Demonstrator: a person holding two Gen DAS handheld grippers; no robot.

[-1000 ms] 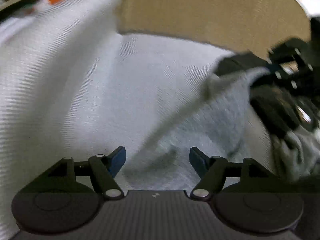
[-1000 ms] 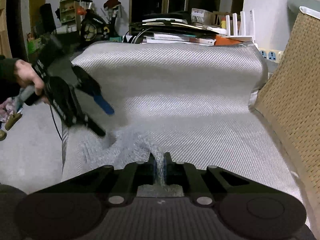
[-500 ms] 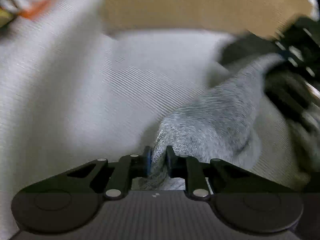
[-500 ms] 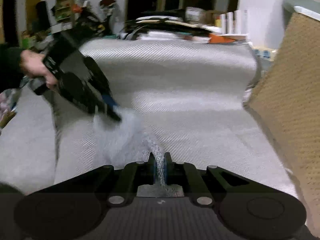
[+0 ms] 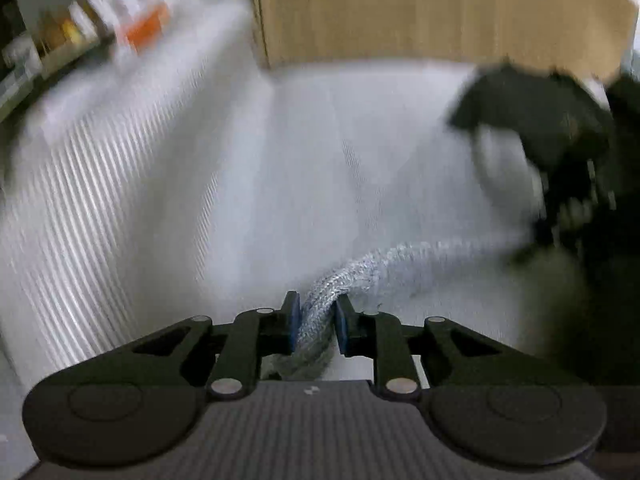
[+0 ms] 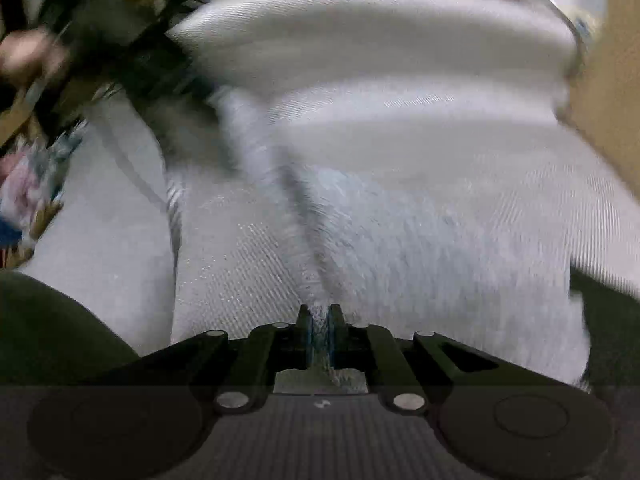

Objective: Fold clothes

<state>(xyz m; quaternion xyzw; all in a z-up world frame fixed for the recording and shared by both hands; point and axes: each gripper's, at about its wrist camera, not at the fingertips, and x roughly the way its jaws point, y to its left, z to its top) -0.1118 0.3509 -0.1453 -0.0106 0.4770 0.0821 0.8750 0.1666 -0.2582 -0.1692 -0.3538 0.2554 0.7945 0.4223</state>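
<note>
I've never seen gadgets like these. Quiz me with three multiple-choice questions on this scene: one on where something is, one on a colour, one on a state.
1. Where does the tan wicker panel stand in the left wrist view?
A. beyond the white cushion
B. under the gripper
C. not there

2. What colour is the knitted garment?
A. red
B. grey
C. green

3. What is the left gripper doing?
A. empty, wide open
B. clamped on the garment
C. holding a book

Answers: 1 A, it rises behind the cushion. 2 B, grey knit shows. 3 B, cloth is bunched between its pads.
</note>
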